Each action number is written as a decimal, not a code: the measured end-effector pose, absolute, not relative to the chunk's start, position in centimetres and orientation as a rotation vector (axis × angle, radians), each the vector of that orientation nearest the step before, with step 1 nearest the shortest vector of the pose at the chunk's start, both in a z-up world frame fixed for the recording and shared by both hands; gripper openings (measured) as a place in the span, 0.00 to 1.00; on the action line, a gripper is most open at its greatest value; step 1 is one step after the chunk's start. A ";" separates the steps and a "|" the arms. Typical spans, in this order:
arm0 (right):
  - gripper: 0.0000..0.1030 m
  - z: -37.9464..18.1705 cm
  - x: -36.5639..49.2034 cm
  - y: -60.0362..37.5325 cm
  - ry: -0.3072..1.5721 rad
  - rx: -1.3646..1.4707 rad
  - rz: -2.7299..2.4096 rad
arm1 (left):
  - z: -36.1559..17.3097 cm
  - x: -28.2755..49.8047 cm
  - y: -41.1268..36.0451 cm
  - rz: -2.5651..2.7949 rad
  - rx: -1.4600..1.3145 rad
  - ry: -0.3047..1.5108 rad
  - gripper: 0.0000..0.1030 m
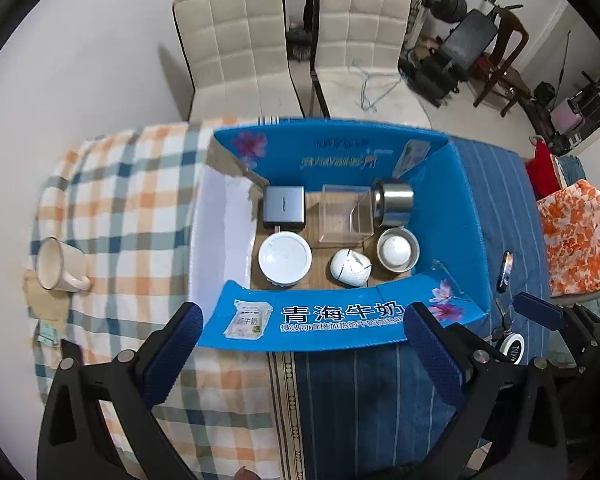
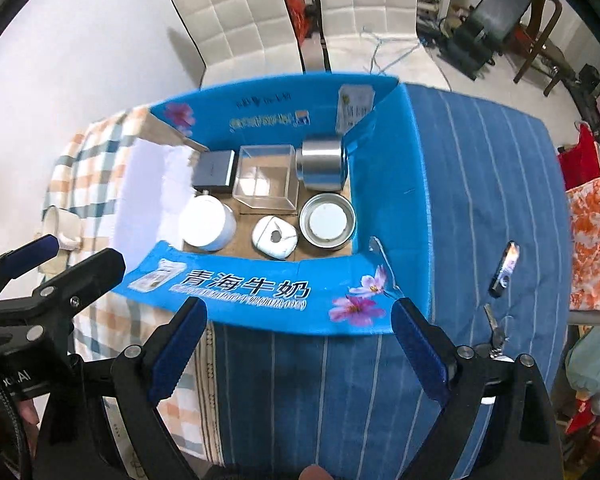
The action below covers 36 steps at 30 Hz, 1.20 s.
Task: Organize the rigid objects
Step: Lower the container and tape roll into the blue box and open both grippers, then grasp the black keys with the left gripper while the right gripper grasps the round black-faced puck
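A blue cardboard box [image 1: 340, 332] [image 2: 260, 300] lies open on the table. Inside are a grey adapter [image 1: 284, 206] [image 2: 214, 172], a clear plastic box [image 1: 346, 216] [image 2: 266, 178], a steel tin on its side [image 1: 394, 200] [image 2: 322, 164], a steel bowl with a white object [image 1: 398, 249] [image 2: 328, 220], a white lidded jar [image 1: 285, 258] [image 2: 206, 222] and a white rounded device [image 1: 350, 266] [image 2: 274, 237]. My left gripper [image 1: 300, 348] is open and empty, just in front of the box. My right gripper [image 2: 298, 340] is open and empty, also before the box.
A cream mug [image 1: 60, 266] [image 2: 62, 222] lies on the checked cloth at left. A small black device [image 1: 505, 266] [image 2: 505, 268] and keys [image 2: 496, 334] lie on the blue striped cloth at right. Two white chairs [image 1: 240, 48] stand beyond the table.
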State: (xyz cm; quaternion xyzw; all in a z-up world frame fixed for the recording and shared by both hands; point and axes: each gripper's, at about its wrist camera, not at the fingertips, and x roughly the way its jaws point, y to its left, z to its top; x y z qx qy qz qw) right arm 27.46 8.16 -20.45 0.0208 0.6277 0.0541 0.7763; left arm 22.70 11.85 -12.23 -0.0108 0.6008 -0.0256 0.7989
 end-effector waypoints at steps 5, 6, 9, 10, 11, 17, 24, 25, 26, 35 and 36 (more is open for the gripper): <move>0.93 -16.3 25.5 7.9 1.296 0.037 0.142 | -9.5 21.0 11.4 -0.039 -0.002 1.225 1.00; 0.93 -15.5 25.1 7.8 1.286 0.039 0.149 | -8.9 20.7 11.4 -0.035 -0.001 1.216 1.00; 0.93 -13.7 24.3 8.0 1.254 0.030 0.174 | -7.6 19.9 11.2 -0.021 0.007 1.195 1.00; 0.93 -13.3 24.0 8.0 1.245 0.032 0.183 | -7.2 19.7 11.1 -0.018 0.005 1.188 1.00; 0.93 -12.8 23.8 7.8 1.237 0.039 0.194 | -6.9 19.6 10.9 -0.018 0.002 1.182 1.00; 0.93 -11.9 22.7 4.7 1.225 0.088 0.184 | -6.0 18.8 8.6 -0.026 -0.010 1.145 1.00; 0.93 -14.1 21.5 -5.7 1.277 0.162 -0.008 | -8.1 18.8 -0.1 -0.127 0.055 1.145 1.00; 0.93 -15.0 21.1 -8.1 1.295 0.172 -0.063 | -9.1 18.9 -2.0 -0.155 0.080 1.156 1.00; 0.93 -15.8 20.9 -9.9 1.306 0.177 -0.105 | -10.2 18.9 -3.9 -0.185 0.105 1.164 1.00; 0.93 -31.1 18.5 -21.1 1.527 0.323 -0.288 | -20.7 18.5 -15.4 -0.222 0.428 1.247 1.00; 0.93 -32.2 18.5 -21.3 1.539 0.334 -0.284 | -21.7 18.5 -16.2 -0.218 0.457 1.258 1.00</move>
